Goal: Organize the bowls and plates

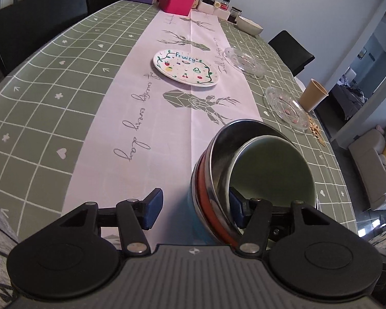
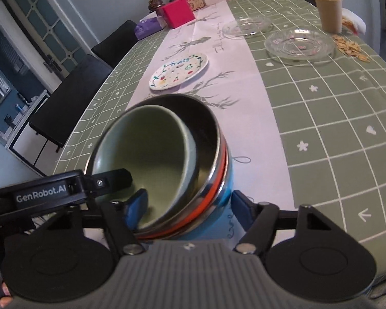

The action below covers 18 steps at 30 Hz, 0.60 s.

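A green ceramic bowl sits tilted inside a steel bowl with orange and blue bands, near the table's front edge. The left gripper and right gripper, marked "GenRobot.AI", each straddle the nested rims with jaws wide, gripping nothing. Beyond lies a plate reading "Fruity"; the runner reads "every day".

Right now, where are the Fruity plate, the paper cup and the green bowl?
Fruity plate [image 1: 185, 67]: left wrist view, on its painted centre.
paper cup [image 2: 328, 13]: right wrist view, on its side wall.
green bowl [image 2: 146, 149]: right wrist view, on its inner wall.
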Motion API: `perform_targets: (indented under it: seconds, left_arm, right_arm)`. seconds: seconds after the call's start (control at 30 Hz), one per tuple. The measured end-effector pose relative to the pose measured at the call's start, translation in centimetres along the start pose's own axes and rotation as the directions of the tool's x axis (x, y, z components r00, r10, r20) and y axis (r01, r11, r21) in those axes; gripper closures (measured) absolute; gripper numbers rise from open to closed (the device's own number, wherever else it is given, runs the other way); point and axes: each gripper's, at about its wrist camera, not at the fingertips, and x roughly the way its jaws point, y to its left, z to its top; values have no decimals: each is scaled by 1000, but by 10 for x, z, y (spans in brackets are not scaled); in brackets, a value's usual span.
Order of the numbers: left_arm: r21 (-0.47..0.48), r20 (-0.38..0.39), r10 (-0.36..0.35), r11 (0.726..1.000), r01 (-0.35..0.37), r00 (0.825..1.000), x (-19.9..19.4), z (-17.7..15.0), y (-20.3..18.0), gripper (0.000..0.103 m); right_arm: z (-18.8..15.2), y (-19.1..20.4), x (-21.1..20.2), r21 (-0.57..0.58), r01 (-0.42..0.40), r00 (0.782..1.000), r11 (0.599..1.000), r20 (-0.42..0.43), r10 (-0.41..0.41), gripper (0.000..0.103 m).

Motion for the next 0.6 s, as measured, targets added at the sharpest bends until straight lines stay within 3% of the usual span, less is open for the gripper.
perform_targets:
  seconds: [0.13,0.23,0.33,0.43,0.5,0.6]
  left_arm:
    - [35,66,-17,999,15,998,-11,3,-9,37]
    - [67,109,6,998,-13,994,-15,10,-18,34]
    - [67,97,38,997,-45,995,-9,17,-20,33]
    - [99,57,88,991,-93,994,4,15,-23,34]
    - [109,16,89,990,-90,996,13,12,-23,42]
    - [113,-9,73,991,-72,997,19,12,-25,47]
  right_arm:
    - [5,-2,-8,1,-10,1000,1000,28,10,37]
    - [10,0,-17,-27,35,996,999,81,-33,25]
    - [18,-4,-15,-13,24,997,1000,73,-23,25]
    - [21,-12,-9,45,-20,998,999,63,17,30]
    - [23,-13,-3,65,-34,999,997,43,32,42]
    - [25,-9,0,37,4,999,999,49,-6,51]
